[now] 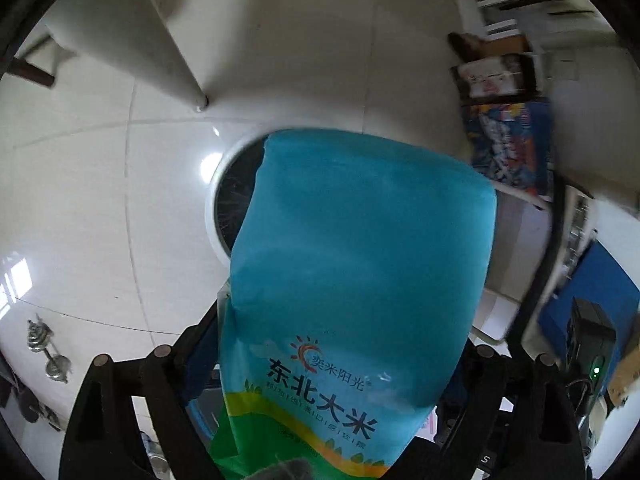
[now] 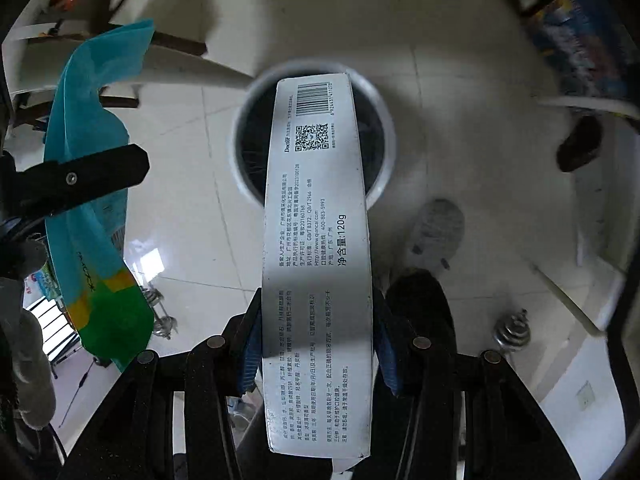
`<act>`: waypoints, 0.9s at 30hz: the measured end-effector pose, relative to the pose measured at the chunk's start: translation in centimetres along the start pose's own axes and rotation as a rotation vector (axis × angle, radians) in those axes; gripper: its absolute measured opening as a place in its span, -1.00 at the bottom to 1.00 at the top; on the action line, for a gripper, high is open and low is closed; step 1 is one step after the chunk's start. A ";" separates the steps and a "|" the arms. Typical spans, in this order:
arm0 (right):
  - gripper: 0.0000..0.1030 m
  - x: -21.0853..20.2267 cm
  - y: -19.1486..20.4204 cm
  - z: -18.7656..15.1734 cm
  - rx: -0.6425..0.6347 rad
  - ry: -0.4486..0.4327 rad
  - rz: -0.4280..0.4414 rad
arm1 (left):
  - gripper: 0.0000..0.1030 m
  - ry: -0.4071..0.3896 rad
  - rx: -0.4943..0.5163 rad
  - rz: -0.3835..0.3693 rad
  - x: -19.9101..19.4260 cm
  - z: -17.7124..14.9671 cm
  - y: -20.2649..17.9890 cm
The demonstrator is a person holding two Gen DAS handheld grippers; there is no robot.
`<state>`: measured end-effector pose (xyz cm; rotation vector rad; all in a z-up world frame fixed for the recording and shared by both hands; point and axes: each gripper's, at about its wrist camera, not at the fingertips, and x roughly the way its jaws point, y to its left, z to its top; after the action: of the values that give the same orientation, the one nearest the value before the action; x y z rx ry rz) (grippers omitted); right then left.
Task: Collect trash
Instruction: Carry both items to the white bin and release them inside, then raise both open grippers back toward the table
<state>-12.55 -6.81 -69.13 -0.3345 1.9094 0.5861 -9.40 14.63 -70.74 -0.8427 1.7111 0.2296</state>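
A blue and green rice bag fills the gap between the fingers of my left gripper, which is shut on it. Its far end hangs over a round white bin with a black liner. In the right wrist view, my right gripper is shut on a long white toothpaste box with blue pads against both sides. The box's barcode end reaches over the same bin. The rice bag and a left gripper finger show at the left.
The bin stands on a glossy tiled floor. A white table leg and a wooden chair stand behind it. Dumbbells, a grey shoe, a dark slipper and stacked boxes lie around.
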 end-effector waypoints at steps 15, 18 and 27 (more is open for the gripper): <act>0.95 9.2 -1.0 6.5 -0.029 -0.119 -0.164 | 0.92 -0.140 -0.050 0.205 4.7 -1.3 4.2; 0.95 8.1 -0.3 5.6 -0.025 -0.156 -0.223 | 0.92 -0.161 -0.036 0.243 3.2 -2.9 3.9; 0.95 1.5 0.3 3.3 -0.018 -0.232 -0.254 | 0.92 -0.215 -0.023 0.249 -2.2 -6.2 1.9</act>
<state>-10.69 -4.75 -71.47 -0.4908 1.6101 0.4522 -15.15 13.44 -67.24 -0.5967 1.6095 0.4912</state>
